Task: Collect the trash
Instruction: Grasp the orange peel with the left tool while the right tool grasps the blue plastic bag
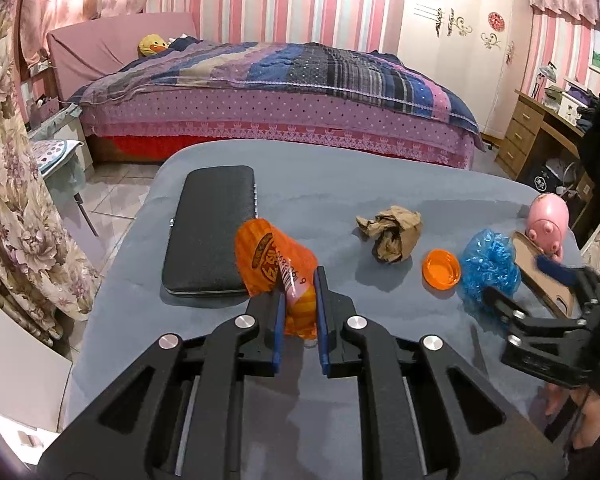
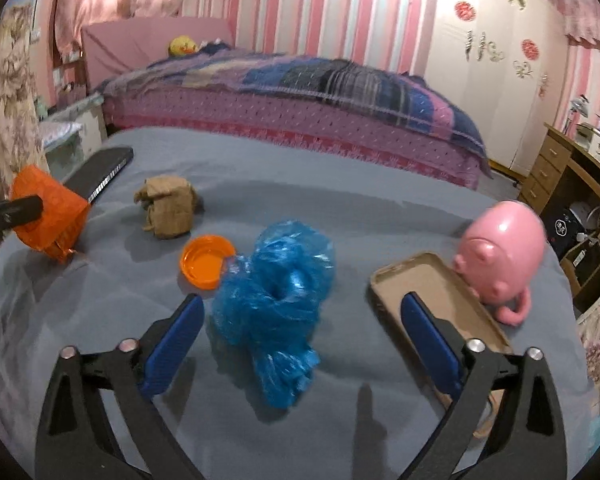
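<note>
Holding orange wrapper [image 1: 278, 268] pinched in left gripper [image 1: 299, 280], lifted just beside the black case [image 1: 210, 232]. Right gripper [image 2: 300, 316] spread wide around blue plastic bag [image 2: 274, 304], well right of the case. Next, probably: close on bag; no bin visible.

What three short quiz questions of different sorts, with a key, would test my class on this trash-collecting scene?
1. True or false: the left gripper is shut on the orange wrapper.
2. Which lies between the right gripper's open fingers: A) orange cap, B) blue plastic bag, C) crumpled brown paper?
3. Fill in: the pink pig figure touches the tan phone ____.

Key: 1 true; 2 B; 3 case.
</note>
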A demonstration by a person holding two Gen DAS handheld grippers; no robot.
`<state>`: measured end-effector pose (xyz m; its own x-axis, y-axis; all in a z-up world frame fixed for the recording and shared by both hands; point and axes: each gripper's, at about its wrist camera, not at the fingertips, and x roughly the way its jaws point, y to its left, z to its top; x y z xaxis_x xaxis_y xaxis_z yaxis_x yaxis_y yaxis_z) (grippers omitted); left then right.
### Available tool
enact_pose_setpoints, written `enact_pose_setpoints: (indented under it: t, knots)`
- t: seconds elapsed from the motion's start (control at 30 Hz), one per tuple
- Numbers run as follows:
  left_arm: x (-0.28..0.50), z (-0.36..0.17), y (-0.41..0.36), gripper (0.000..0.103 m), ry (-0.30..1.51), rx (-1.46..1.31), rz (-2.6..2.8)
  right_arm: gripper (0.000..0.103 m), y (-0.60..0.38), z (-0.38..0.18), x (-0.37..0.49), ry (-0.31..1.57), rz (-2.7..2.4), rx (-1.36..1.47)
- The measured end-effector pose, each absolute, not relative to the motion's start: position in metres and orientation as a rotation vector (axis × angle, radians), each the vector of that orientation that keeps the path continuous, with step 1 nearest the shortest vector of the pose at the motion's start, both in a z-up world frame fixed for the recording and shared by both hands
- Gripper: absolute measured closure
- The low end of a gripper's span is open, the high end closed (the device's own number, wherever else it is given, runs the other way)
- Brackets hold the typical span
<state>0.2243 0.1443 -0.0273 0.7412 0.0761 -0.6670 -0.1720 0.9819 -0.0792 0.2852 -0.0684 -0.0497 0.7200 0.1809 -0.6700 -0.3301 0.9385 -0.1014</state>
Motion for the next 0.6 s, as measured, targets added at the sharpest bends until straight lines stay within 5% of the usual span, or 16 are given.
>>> enact_pose_setpoints:
  t: [0.1, 0.2, 0.6]
  knots:
    - [0.225, -0.026, 0.14, 0.092, 0.719, -0.138, 0.118, 0.061, -0.063, -0.057, 0.289, 0.76, 0.328, -0.239]
    - [0.223, -0.024, 0.133, 0.092, 0.712, -0.128, 0.097, 0.07, -0.068, -0.053, 0.283, 0.73, 0.34, -0.226]
    - [0.211, -0.005, 0.075, 0.092, 0.66, -0.056, -0.008, 0.072, -0.158, -0.023, 0.219, 0.645, 0.202, -0.188]
